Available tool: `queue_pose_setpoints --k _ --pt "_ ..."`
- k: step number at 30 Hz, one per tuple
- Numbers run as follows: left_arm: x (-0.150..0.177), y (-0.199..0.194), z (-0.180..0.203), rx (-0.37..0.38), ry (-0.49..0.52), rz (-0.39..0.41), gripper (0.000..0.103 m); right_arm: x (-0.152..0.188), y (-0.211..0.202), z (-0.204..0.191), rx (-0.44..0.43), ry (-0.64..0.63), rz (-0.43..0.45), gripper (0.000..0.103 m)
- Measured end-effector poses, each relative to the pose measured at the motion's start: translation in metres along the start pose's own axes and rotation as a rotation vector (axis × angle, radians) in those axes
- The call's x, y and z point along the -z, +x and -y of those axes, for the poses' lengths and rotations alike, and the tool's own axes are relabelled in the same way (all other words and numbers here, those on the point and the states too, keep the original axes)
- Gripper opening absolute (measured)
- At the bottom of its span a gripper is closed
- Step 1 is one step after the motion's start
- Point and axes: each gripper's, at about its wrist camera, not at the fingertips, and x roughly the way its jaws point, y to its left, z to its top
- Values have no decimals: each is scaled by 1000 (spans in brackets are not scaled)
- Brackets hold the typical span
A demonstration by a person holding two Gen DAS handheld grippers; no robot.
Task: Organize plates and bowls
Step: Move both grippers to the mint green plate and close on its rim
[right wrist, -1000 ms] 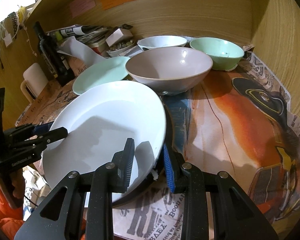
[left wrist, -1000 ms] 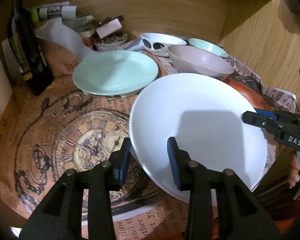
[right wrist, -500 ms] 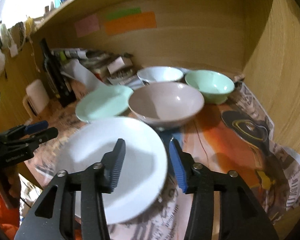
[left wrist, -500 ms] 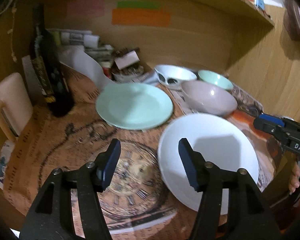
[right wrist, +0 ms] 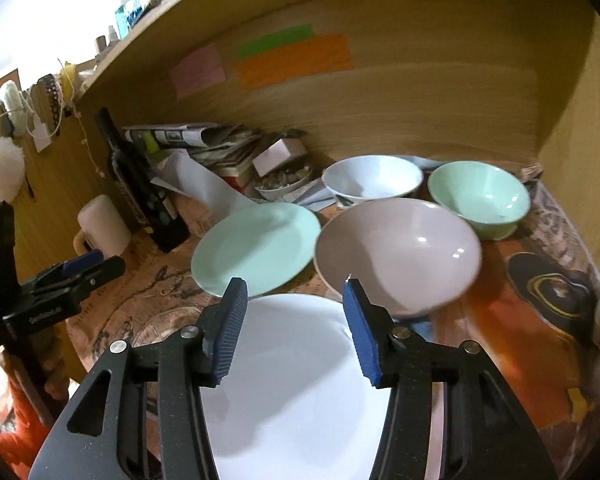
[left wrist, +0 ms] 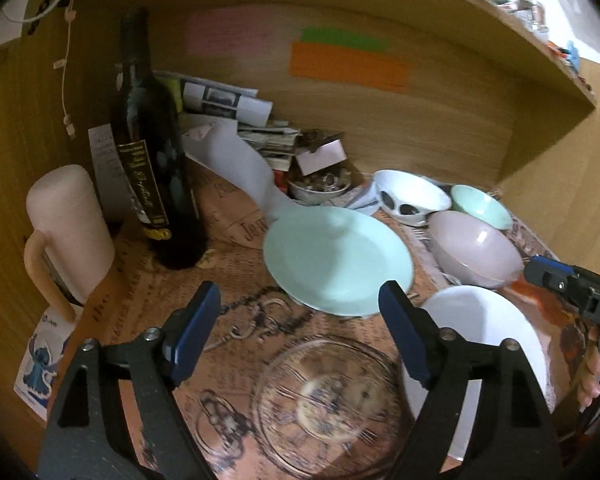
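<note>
— while our left gripper (left wrist: 300,332) hangs over the printed paper cover (left wrist: 236,320), what do we have nearest us?

— our own fingers, spread wide with nothing between them. under them lies the clock drawing on the cover. the right gripper (right wrist: 294,322) is spread wide too, holding nothing, and it hovers above the white plate (right wrist: 300,384), which lies flat at the near edge of the table.

— are we touching that plate?

— we cannot tell for sure from the right wrist view, but the blue pads (right wrist: 230,330) appear to be above its surface, not on its rim.

— and just beyond it?

— the mint green plate (left wrist: 338,260) sits to the left, close to the white plate's far rim. the pink bowl (right wrist: 398,254) stands upright to the right, right beside the white plate.

— further back?

— we see the white bowl (right wrist: 374,178) and the green bowl (right wrist: 478,196) side by side behind the pink one, both upright. on the left stand a pale mug (left wrist: 70,232) and a dark bottle (left wrist: 152,168), well apart from the dishes.

— and at the very back?

— a small dish of bits (left wrist: 320,188), a stack of papers (left wrist: 236,116), then the wooden wall with pink, green and orange notes (left wrist: 348,66).
</note>
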Motion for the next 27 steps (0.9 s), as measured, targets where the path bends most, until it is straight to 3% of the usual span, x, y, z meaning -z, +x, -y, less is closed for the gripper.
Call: queue_pose_setpoints --k 14,19,23,24,27 --pt "-21 76 -30 30 3 -160 81 -28 57 -22 -4 -74 -99 46" --pt "-22 94 -29 74 17 -218 66 -41 77 -20 5 -76 -146 46" --pt "-22 108 -32 113 5 -256 59 -51 94 -17 15 -66 -179 46" --pt "-22 112 -33 122 3 -268 56 -54 98 -16 1 -71 -114 46" --pt "-22 125 -36 157 -22 -312 50 -62 110 -13 4 -70 -119 46"
